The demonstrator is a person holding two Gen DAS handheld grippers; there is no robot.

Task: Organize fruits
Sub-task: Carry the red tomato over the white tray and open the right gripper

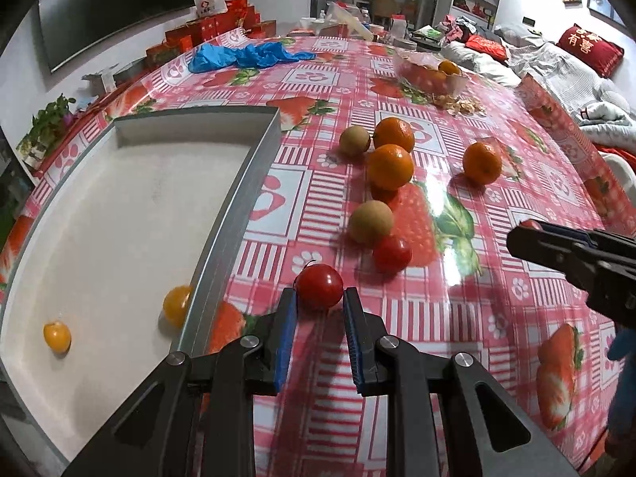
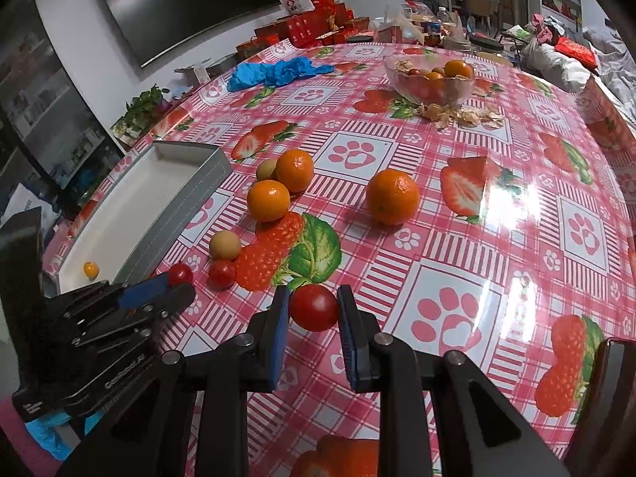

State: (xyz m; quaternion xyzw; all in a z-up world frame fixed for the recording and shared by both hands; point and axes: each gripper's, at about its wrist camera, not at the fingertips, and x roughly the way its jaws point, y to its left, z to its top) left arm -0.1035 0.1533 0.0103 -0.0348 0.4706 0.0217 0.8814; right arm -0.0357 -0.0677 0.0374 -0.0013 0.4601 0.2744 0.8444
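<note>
Nearest in the left wrist view, the left tongs (image 1: 320, 310) are spread, with a cherry tomato (image 1: 320, 286) sitting between their blue tips on the strawberry-print surface (image 1: 497, 310); whether the pads touch it is hard to tell. In the right wrist view, the right tongs (image 2: 314, 306) are likewise spread around another cherry tomato (image 2: 314, 307). From the left wrist view this second tomato is hidden, and the right tongs appear only as a dark shape cut off at the frame edge.

Left of the tongs lies a shallow gray tray (image 1: 238, 194) holding two small yellow fruits (image 1: 57, 336); the right wrist view shows only one of them.

Farther out, loose on the surface, are a third cherry tomato (image 1: 392, 253), two brownish round fruits (image 1: 371, 222), and three oranges (image 1: 390, 167).

Farthest, a glass bowl (image 2: 435, 93) holds more fruit, with dry husks (image 2: 461, 116) beside it and blue gloves (image 2: 278, 72) to the left.
</note>
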